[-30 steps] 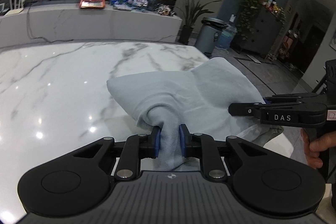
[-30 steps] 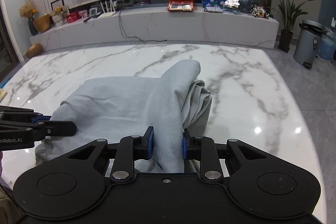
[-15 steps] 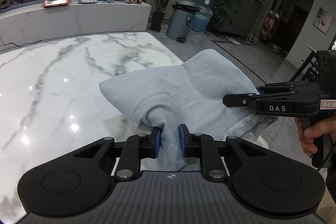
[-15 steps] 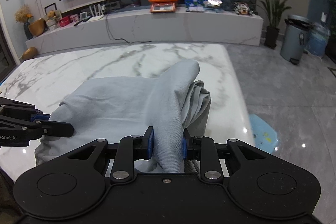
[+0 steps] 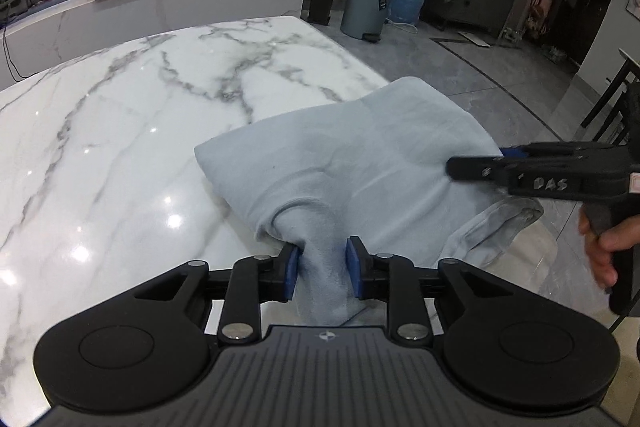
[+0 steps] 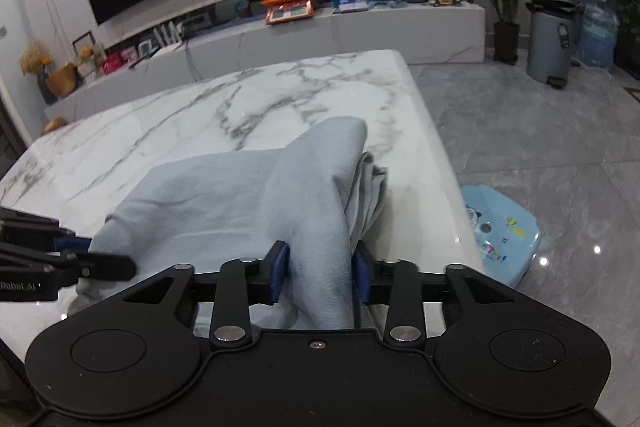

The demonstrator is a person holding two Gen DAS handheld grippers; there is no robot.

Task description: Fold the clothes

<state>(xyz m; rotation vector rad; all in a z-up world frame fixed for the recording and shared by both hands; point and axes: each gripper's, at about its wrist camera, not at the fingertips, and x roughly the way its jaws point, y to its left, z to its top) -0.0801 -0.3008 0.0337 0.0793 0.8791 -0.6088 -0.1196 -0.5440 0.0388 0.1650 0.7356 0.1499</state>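
A light grey garment lies bunched on the white marble table, near its right edge. A fold of it runs between the blue pads of my left gripper, whose jaws are opening; the pads no longer squeeze the cloth. My right gripper has a thicker ridge of the same garment between its pads, and its jaws are opening too, with a slight gap at the right pad. Each gripper shows from the side in the other view: the right gripper, the left gripper.
A person's hand holds the right gripper's handle. The table ends just right of the garment; a blue plastic stool sits on the floor below. A grey bin and water bottle stand farther off.
Both grippers moved with the garment toward the table's right edge and sank a little. The pads of both now stand wider apart around the cloth than in the earlier frames.
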